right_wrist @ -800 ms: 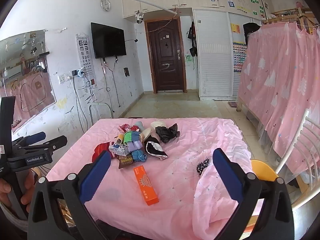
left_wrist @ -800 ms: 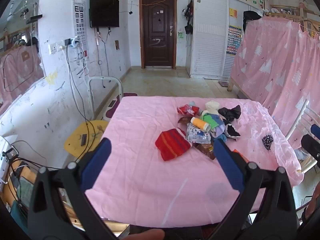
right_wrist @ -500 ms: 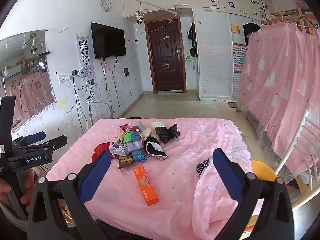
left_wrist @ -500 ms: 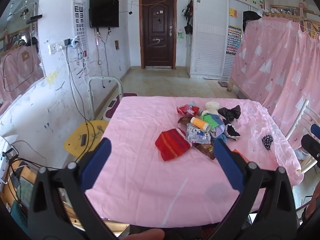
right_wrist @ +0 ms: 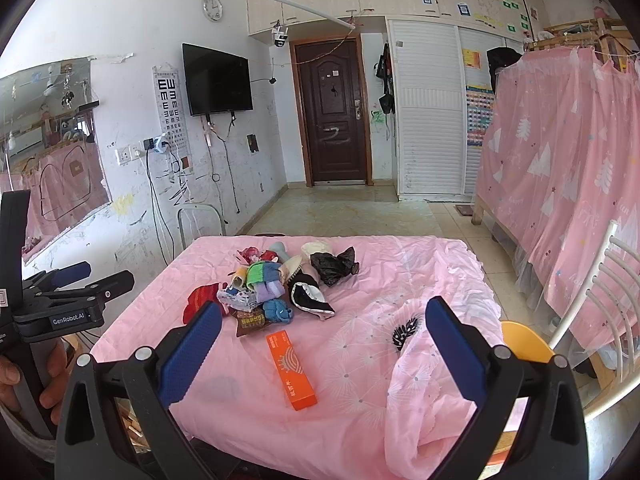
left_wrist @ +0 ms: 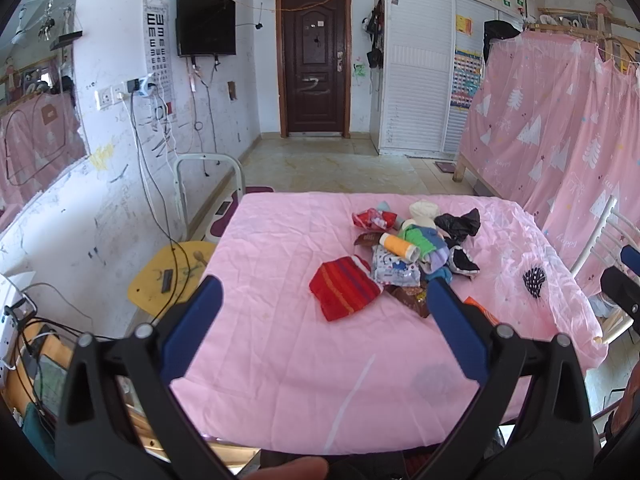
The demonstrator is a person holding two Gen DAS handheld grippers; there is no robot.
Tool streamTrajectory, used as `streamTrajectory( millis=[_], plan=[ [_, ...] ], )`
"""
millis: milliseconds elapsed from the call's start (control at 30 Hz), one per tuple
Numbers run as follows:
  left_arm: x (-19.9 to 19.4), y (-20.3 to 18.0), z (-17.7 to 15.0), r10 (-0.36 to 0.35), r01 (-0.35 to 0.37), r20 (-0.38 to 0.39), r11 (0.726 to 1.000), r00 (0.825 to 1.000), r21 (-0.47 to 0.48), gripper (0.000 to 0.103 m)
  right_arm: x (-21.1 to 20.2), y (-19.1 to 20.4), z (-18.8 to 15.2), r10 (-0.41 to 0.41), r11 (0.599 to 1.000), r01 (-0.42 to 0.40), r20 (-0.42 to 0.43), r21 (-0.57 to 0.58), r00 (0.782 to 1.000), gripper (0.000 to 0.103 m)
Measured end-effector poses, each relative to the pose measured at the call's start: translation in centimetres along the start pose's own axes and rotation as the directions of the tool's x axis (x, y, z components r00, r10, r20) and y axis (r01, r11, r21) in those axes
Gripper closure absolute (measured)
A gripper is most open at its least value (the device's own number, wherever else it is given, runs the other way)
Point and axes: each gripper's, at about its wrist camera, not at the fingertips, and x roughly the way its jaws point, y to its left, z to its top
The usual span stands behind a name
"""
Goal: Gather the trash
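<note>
A pile of trash and small items [left_wrist: 408,252] lies on the pink-covered table [left_wrist: 280,340]: a red striped cloth [left_wrist: 344,288], a brown wrapper [left_wrist: 412,296], a black plastic bag [left_wrist: 458,222]. In the right wrist view the same pile [right_wrist: 268,288] lies beyond an orange box [right_wrist: 291,368], with the black bag [right_wrist: 334,266] behind. My left gripper [left_wrist: 320,300] is open and empty above the table's near edge. My right gripper [right_wrist: 320,324] is open and empty above the near right part.
A yellow stool [left_wrist: 168,276] and a white metal frame [left_wrist: 208,184] stand left of the table. A white chair [right_wrist: 600,300] and a pink curtain [right_wrist: 560,184] are on the right. The left gripper's body [right_wrist: 60,308] shows at the right wrist view's left edge.
</note>
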Motion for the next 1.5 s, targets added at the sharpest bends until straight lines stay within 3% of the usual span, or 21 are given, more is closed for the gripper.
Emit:
streamTrajectory(
  millis=[1500],
  plan=[
    [-0.02,-0.02,0.04,0.001,-0.001,0.002,1.0,1.0,-0.001,0.005,-0.15,0.15,0.35,-0.004,1.0,0.004,0.003,-0.011,1.0,0.011]
  ],
)
